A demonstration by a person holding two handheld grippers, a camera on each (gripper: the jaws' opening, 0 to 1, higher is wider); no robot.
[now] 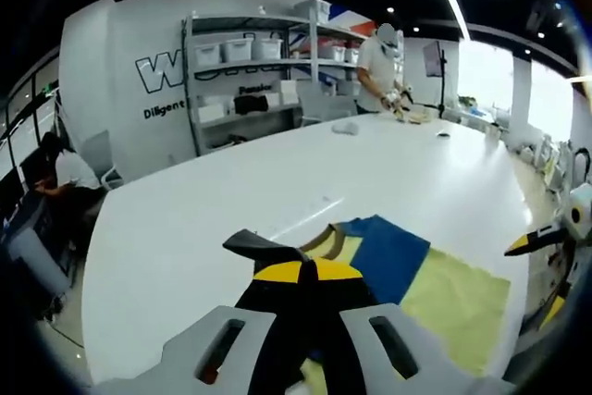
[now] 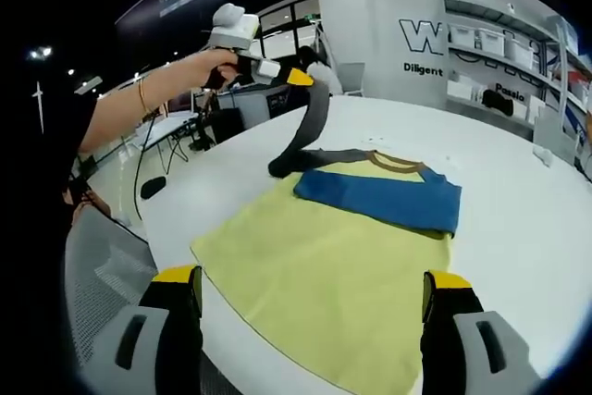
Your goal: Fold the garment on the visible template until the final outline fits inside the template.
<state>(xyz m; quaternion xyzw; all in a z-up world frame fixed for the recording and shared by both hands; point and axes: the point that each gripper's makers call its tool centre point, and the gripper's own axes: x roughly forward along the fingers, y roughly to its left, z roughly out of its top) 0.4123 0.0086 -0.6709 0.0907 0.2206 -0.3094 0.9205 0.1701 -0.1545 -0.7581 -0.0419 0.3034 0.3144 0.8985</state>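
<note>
Left tongs (image 2: 298, 78) pinch the garment's dark sleeve (image 2: 310, 127); right tongs (image 2: 313, 304) gape wide, holding nothing.

The yellow-and-blue garment (image 2: 338, 256) lies flat on the white counter (image 2: 518, 191), its sleeve lifted clear. In the left gripper view the sleeve's black cloth (image 1: 296, 321) hides the tongs' tips. No template outline can be made out.

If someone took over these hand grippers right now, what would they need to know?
Left gripper: shut on the garment's dark sleeve, lifted off the white table.
Right gripper: open, holding nothing, low at the near edge of the garment.
The garment lies flat, yellow body with a blue band by the collar.
No template outline can be made out.
Left: fold the sleeve in, then the body.
</note>
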